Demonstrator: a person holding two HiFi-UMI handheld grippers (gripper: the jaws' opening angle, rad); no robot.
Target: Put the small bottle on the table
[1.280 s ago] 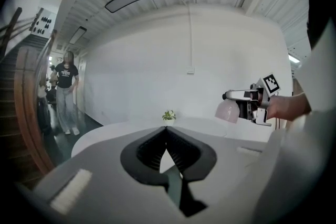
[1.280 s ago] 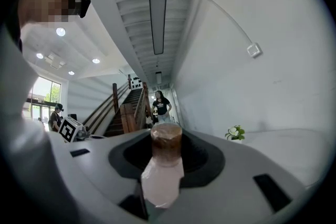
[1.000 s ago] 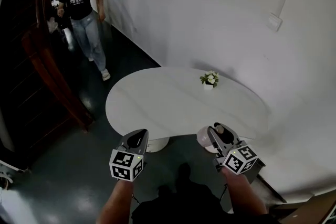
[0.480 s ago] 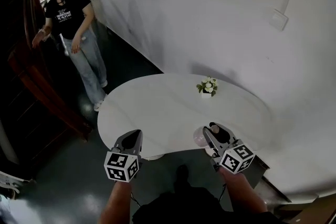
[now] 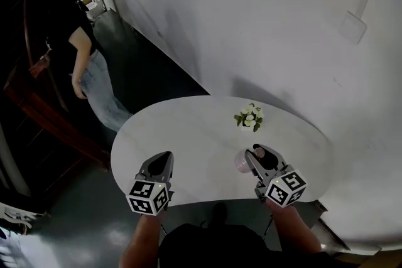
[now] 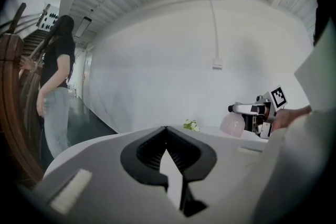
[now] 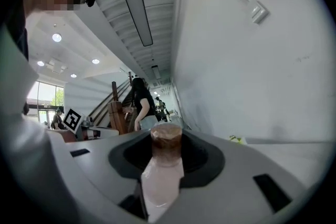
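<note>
In the head view, a white oval table [image 5: 188,135] stands against a pale wall [image 5: 251,22]. A small pot of flowers [image 5: 249,117] sits on its far side. The left gripper [image 5: 164,157] hovers over the table's near edge. The right gripper [image 5: 254,151] is further in over the tabletop and carries a small pink bottle [image 5: 241,160]. This view does not show whether the bottle touches the table. A person [image 5: 75,66] in a dark top and jeans stands well off to the left, beside a wooden staircase [image 5: 38,103].

In the left gripper view, the fingers [image 6: 147,150] are pressed together with nothing between them. Beyond them the flowers show small on the table, and the right gripper with the pink bottle is at the right.

In the right gripper view, the fingers [image 7: 202,157] are clamped on the bottle's body, and its brown cap [image 7: 166,137] points away from the camera. The left gripper's marker cube [image 7: 72,119] shows at the left, with the person and the staircase behind it.
</note>
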